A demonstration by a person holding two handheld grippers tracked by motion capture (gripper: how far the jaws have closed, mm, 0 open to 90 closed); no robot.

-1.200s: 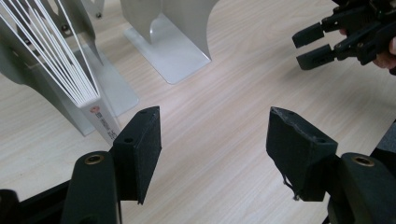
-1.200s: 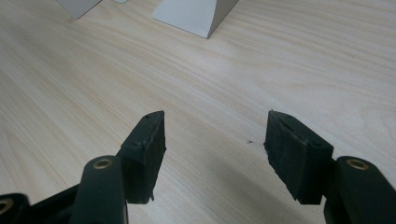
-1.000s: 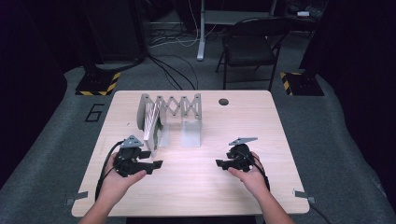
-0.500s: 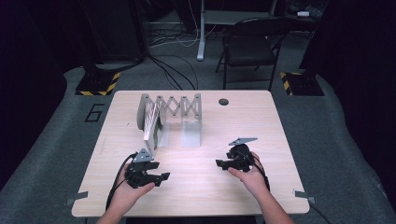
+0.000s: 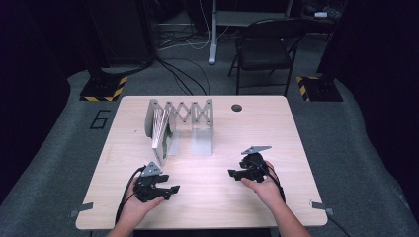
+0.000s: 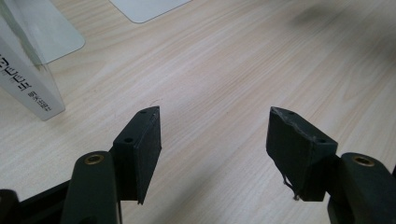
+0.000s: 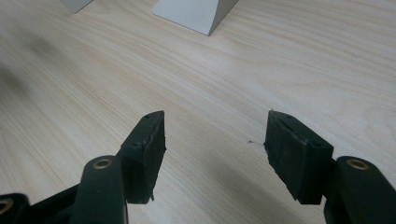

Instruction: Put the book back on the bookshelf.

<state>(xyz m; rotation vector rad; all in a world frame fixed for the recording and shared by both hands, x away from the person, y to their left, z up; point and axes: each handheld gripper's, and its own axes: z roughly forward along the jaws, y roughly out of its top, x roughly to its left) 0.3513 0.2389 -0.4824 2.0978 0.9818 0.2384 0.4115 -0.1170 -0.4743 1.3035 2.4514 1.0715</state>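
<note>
Both grippers, L (image 5: 174, 188) & R (image 5: 231, 173): jaws apart, empty. Approach book (image 5: 160, 132) in expanding rack (image 5: 190, 111) squarely, clamp spine.

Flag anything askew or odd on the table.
The books lean at the rack's left end instead of standing upright, and the rest of the rack is bare. Both grippers, left and right, are open and empty.

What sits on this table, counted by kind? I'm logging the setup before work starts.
Expanding grey rack: 1
Books leaning in the rack: several, too tightly packed to count
Round grommet hole: 1
Handheld grippers: 2, left gripper and right gripper, both open and empty
Total: 4, books aside
</note>
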